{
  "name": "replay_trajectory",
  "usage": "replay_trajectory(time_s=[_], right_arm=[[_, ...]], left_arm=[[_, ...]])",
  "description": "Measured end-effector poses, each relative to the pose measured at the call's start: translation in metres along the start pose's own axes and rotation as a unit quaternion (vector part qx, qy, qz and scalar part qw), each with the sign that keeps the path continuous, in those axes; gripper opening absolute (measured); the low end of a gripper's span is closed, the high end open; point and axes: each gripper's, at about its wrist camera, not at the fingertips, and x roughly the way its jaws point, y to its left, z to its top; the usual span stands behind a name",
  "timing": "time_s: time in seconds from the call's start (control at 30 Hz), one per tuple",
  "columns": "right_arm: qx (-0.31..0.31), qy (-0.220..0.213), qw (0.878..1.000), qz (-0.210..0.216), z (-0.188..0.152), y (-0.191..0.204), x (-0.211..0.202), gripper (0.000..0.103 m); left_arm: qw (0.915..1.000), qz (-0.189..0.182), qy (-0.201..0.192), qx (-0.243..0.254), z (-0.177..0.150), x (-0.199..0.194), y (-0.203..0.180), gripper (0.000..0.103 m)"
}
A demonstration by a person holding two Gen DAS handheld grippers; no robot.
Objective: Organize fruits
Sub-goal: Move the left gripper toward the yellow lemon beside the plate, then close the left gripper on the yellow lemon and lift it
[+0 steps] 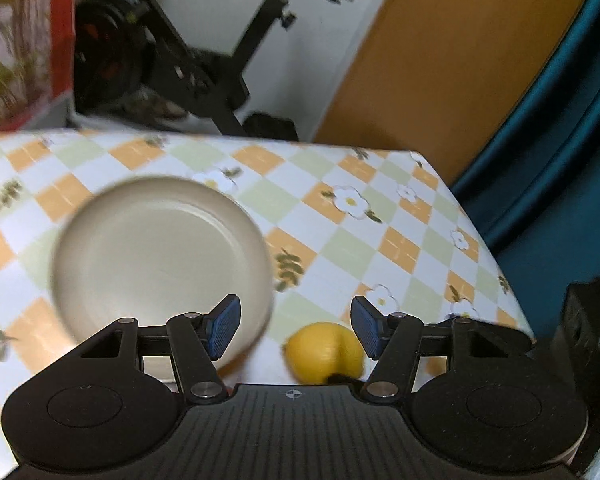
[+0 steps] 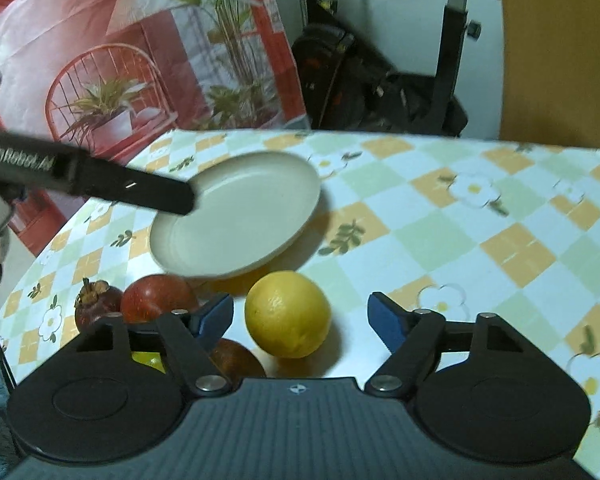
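Checked orange, green & white floral tablecloth (image 2: 440, 236) covers the table. Round beige plate (image 2: 240, 212) sits on it w/ nothing on it, motion-blurred. Right gripper (image 2: 300, 322) is wide open, holding nothing; round yellow citrus fruit (image 2: 288, 314) lies between its blue pads, nearer the left one, apart from both. Left gripper (image 1: 296, 326) also spread wide, empty, hovering over plate edge. Red apple (image 2: 156, 298) & dark purple mangosteen (image 2: 96, 304) sit just beside plate's near rim.
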Motion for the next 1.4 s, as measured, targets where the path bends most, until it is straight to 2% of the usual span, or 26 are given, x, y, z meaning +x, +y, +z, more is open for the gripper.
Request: replay_trajectory(time_s=[0.23, 0.6, 0.8, 1.07, 1.23, 1.4], right_arm=[[0.044, 0.008, 0.999, 0.012, -0.005, -0.002, 0.014, 0.061], [0.088, 0.004, 0.996, 0.021, -0.010, -0.006, 0.019, 0.059], [0.100, 0.002, 0.995, 0.019, -0.010, -0.003, 0.019, 0.059], [0.066, -0.010, 0.998, 0.015, 0.004, 0.013, 0.008, 0.059], [0.046, -0.006, 0.998, 0.043, 0.030, 0.027, 0.019, 0.059], [-0.001, 0.006, 0.998, 0.066, 0.057, 0.053, 0.051, 0.059]], left_arm=[[0.9978, -0.018, 0.059, -0.025, -0.006, 0.035, 0.001, 0.062], [0.9944, -0.030, 0.094, -0.036, -0.014, 0.059, -0.004, 0.061], [0.9946, -0.033, 0.088, -0.045, -0.015, 0.058, -0.003, 0.061], [0.9973, -0.038, 0.046, -0.043, -0.006, 0.026, 0.006, 0.061], [0.9976, -0.026, 0.015, -0.063, 0.003, 0.004, 0.034, 0.060], [0.9957, -0.005, 0.003, -0.093, 0.012, -0.008, 0.075, 0.060]])
